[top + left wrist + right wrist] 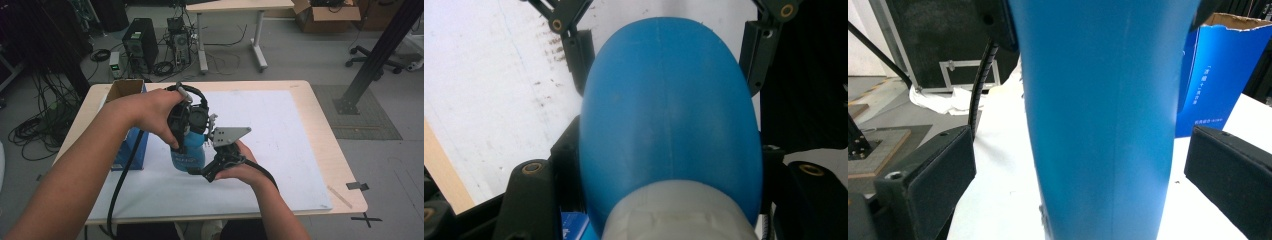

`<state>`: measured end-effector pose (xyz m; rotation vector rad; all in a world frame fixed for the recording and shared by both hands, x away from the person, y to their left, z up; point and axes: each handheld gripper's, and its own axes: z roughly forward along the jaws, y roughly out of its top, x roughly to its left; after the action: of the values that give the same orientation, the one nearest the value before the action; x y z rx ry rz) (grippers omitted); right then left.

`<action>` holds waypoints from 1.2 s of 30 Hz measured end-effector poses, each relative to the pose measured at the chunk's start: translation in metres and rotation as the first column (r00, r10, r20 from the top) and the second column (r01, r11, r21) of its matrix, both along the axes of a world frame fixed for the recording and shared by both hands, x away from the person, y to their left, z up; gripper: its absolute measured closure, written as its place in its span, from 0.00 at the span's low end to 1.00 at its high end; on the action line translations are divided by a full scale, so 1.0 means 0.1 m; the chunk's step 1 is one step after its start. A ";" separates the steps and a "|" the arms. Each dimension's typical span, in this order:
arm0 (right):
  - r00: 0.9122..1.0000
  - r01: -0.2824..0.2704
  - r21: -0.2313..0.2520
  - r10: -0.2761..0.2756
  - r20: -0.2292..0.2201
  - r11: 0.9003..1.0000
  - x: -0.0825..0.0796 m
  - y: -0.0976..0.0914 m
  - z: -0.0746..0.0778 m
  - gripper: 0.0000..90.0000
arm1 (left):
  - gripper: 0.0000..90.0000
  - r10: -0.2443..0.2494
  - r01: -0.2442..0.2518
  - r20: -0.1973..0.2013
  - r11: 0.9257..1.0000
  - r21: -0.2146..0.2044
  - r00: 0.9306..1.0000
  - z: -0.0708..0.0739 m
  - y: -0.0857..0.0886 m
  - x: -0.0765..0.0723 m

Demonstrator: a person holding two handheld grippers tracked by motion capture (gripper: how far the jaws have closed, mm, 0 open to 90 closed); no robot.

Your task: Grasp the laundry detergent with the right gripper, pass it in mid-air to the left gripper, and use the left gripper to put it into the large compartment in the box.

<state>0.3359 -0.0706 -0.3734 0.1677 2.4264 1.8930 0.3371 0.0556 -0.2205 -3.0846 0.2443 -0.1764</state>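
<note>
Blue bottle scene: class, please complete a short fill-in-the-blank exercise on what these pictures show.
1. The bottle held between the grippers is ____ in colour.
2. It stands on a ____ mat.
3. The open blue box stands to the bottle's ____ in the high view.

Missing words: blue; white; left

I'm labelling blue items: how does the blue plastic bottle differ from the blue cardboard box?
The rounded blue plastic bottle sits between the fingers of the left gripper and right gripper; the flat-sided blue cardboard box stands apart, untouched. The box is open-topped; the bottle has a whitish neck. Both are blue.
</note>
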 end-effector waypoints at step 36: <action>0.981 0.184 -0.241 -0.194 -0.016 0.953 0.24 -1.13 0.35 0.00 | 0.42 0.491 -0.480 0.036 0.862 -0.160 0.870 0.23 0.02 0.06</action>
<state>0.3598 -0.1833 -0.3382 0.4119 2.5330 1.5209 0.3432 0.0574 -0.1975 -3.1455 -0.5772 -0.2989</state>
